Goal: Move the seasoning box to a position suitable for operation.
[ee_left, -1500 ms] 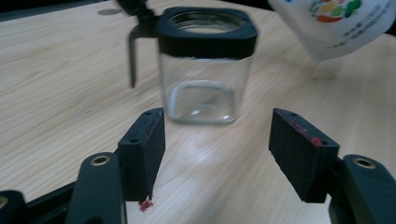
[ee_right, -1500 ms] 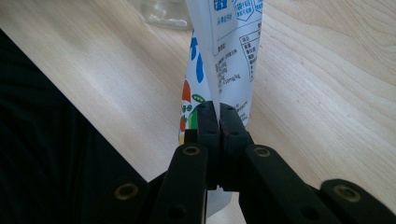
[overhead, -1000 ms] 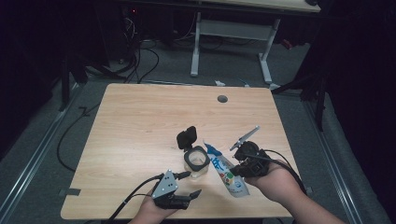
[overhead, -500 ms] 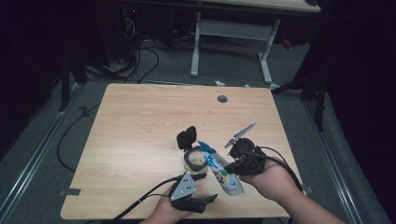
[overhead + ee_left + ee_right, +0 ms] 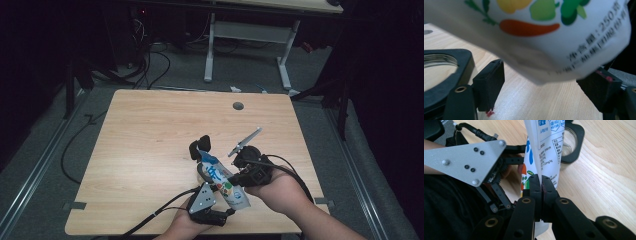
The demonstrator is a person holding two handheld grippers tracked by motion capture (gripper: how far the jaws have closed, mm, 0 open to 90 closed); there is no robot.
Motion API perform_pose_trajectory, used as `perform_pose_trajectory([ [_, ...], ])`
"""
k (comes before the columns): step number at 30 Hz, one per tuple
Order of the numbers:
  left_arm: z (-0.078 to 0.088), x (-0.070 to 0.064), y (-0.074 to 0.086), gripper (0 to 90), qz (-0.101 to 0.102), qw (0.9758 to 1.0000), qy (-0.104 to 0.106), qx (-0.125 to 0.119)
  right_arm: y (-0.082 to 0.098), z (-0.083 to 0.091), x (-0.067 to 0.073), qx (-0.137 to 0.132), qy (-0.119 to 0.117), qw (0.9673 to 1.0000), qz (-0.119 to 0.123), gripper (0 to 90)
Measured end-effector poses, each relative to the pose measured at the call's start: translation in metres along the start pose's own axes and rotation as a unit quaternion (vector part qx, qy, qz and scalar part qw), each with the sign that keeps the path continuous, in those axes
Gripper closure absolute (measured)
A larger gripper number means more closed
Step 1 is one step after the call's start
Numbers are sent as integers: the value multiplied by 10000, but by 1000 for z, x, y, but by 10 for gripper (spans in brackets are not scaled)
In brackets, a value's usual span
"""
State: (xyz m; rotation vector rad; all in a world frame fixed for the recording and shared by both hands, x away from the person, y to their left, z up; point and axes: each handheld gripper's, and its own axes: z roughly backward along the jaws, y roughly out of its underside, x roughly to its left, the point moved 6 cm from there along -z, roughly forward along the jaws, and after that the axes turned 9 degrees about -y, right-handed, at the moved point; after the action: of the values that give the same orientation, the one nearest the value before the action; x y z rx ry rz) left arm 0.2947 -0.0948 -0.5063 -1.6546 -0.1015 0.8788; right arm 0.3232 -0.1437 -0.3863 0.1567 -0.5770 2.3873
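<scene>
I see the printed pouch (image 5: 224, 182) lifted, slanted over the open jar (image 5: 570, 143). My right gripper (image 5: 541, 185) is pinched tight on its flat edge. My left gripper (image 5: 544, 81) stands wide around the bottom end, pads clear. Risk, in my judgement: a thin-edge grip could slip and miss the jar.

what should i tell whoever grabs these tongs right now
Right tongs: shut on the edge of the pouch, holding it tilted above the table.
Left tongs: open, pads either side of the pouch's bottom end, no squeeze visible.
Jar: on the table under the pouch's upper end, flip lid open.
Done: pouch lifted. Left: probably emptying it into the jar.
</scene>
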Motion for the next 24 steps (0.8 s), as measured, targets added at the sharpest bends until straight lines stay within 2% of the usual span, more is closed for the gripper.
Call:
perform_pose_trajectory([
  [4, 3, -2, -7, 214, 152, 9998, 80, -100, -7, -1, 5, -35, -28, 10000, 71, 897],
  [6, 3, -3, -8, 217, 167, 9998, 54, -114, -10, -2, 7, -30, -46, 9999, 91, 897],
  [15, 6, -3, -6, 274, 66, 9999, -84, -75, -7, -3, 3, -44, -14, 10000, -7, 896],
  [24, 7, -8, 1, 351, 17, 10000, -96, 15, -2, -8, -3, 20, 10, 9999, -99, 899],
])
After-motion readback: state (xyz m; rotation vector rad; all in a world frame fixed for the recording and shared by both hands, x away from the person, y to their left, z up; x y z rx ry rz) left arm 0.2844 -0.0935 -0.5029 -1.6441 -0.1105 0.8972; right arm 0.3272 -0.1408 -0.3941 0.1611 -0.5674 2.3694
